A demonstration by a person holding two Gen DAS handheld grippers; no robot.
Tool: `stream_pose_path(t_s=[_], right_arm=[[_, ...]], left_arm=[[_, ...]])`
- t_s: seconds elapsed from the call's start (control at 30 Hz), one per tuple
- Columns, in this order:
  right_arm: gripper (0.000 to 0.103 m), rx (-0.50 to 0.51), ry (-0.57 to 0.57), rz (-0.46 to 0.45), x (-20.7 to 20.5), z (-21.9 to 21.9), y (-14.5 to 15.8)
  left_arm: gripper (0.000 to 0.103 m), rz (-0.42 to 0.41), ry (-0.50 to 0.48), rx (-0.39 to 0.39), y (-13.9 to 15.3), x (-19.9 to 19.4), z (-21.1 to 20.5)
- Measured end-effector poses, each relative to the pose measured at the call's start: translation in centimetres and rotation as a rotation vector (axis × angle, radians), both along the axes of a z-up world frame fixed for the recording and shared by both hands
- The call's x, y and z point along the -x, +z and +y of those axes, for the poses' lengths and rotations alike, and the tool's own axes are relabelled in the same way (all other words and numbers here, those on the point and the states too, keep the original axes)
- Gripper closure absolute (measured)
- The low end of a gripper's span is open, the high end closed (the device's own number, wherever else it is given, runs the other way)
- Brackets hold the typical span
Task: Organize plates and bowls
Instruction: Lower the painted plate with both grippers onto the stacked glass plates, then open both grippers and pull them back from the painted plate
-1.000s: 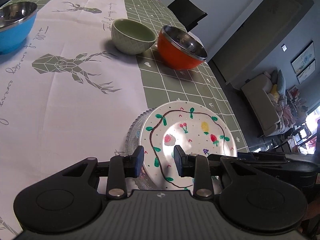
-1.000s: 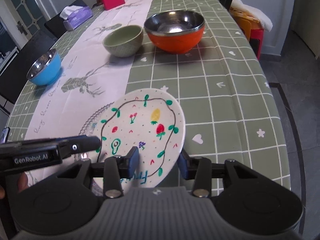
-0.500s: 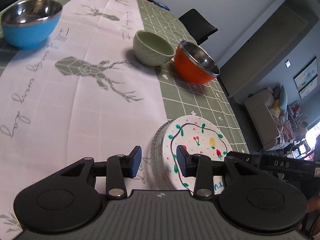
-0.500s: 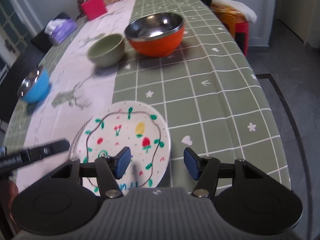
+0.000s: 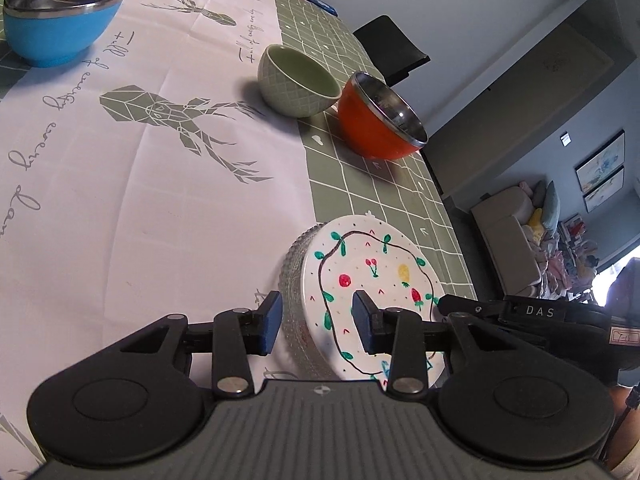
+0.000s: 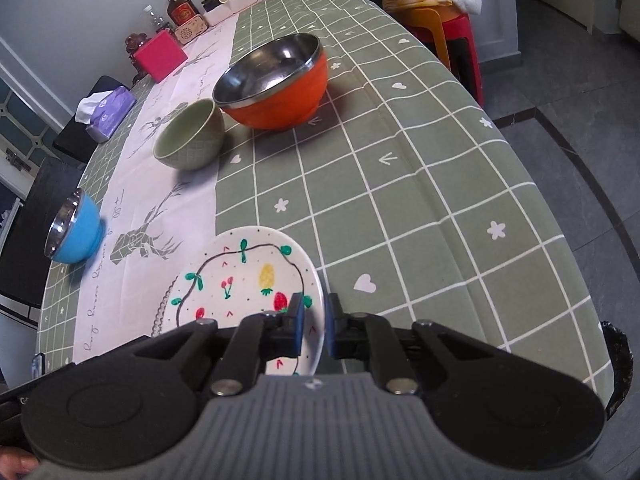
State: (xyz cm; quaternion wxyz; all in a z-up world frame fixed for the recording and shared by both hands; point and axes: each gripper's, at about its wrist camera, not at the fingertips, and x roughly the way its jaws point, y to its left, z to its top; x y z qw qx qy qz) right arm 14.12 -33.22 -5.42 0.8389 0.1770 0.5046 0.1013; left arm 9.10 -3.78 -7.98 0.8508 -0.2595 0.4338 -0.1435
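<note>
On the green checked tablecloth (image 6: 420,184), from nine to three o'clock: blue bowl (image 6: 74,228), green bowl (image 6: 190,136), orange bowl (image 6: 276,80); nearest, painted plate (image 6: 248,284) atop a glass plate (image 5: 294,276). Left gripper (image 5: 314,322): jaws parted astride both rims, pressing nothing. Right gripper (image 6: 314,326): jaws closing on the painted plate's three-o'clock rim. Advice: seat the pads fully before lifting; keep the plate level.

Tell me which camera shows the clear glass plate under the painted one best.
The left wrist view: the glass plate shows its beaded edge along the painted plate. The right wrist view catches only a thin beaded sliver at the painted plate's left.
</note>
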Motion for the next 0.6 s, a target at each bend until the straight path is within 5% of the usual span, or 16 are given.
stream_pose_path(t_s=[0.37,0.6], right_arm=[[0.099,0.021,0.049,0.014,0.1,0.9,-0.4],[0.093,0.066,0.047,-0.014,0.4,1.2,0.0]], left_arm=[[0.063,-0.007,-0.018,-0.049,0.2,-0.1,-0.5],[0.066,-0.017,-0.002,-0.062,0.3,0.0,-0.2]])
